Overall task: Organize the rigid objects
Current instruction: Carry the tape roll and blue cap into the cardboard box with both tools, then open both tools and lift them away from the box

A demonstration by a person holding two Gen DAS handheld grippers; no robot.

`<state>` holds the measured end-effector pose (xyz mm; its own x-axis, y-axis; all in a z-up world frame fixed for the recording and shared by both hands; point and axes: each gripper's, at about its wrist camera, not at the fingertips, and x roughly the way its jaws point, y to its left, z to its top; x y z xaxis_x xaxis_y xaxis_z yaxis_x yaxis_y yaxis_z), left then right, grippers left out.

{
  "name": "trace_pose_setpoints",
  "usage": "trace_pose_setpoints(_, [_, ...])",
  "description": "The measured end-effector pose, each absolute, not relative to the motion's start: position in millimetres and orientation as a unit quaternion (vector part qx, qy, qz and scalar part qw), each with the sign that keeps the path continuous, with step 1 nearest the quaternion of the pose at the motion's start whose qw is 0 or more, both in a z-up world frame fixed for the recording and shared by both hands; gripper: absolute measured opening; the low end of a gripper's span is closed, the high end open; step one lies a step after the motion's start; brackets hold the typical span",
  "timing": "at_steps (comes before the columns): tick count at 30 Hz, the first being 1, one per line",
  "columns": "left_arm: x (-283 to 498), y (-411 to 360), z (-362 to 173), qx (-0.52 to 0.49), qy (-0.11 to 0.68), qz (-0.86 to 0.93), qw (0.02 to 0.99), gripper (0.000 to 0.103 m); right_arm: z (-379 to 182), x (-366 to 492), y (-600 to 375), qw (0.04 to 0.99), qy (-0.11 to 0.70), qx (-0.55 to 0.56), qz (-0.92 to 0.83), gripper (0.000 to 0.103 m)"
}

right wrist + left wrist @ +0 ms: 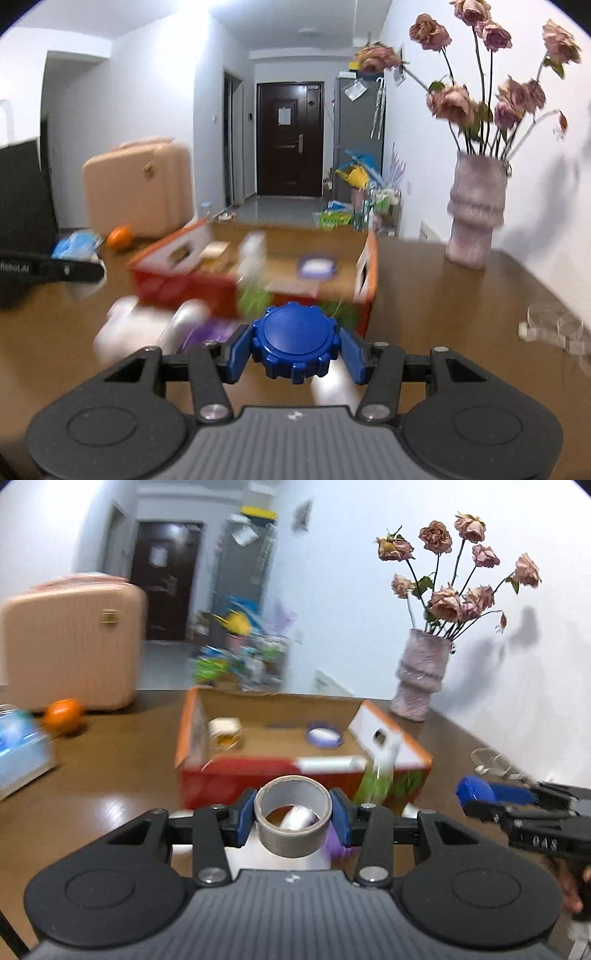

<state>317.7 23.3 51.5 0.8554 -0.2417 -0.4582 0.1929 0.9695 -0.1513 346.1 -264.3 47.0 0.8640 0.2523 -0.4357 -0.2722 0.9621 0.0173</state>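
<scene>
Our left claw grips a grey tape roll above the bench, just short of the open cardboard box. Our right claw clamps a blue ridged cap near that box.

Each gripper has a grey ribbed housing flanked by two round black discs, with black linkage arms joined by silver screws. The left gripper and the right gripper both carry blue pads on their fingers. In the left wrist view, the right gripper's black side bears pale lettering, too blurred to read surely.
</scene>
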Motion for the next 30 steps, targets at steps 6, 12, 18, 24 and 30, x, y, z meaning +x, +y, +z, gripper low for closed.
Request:
trace_pose_setpoints(6, [465, 13, 73, -0.049, 0.286, -0.143, 0.946, 0.042, 82, 512, -270, 0.939, 0.289, -0.011, 0.187, 0.051])
trace_pose_setpoints(12, [596, -14, 55, -0.007, 0.347, -0.103, 0.932, 0.043, 54, 645, -213, 0.890, 0.375, -0.031, 0.257, 0.051])
trace_pose_setpoints(18, [682, -7, 21, -0.030, 0.413, -0.064, 0.908, 0.044, 15, 698, -155, 0.863, 0.404, -0.131, 0.273, 0.051])
trace_pose_setpoints(24, [703, -6, 7, -0.024, 0.421, -0.050, 0.905, 0.065, 8, 713, -143, 0.859, 0.418, -0.121, 0.270, 0.061])
trace_pose_setpoints(30, [685, 7, 21, -0.025, 0.401, -0.048, 0.915, 0.072, 29, 695, -163, 0.871, 0.405, -0.110, 0.256, 0.061])
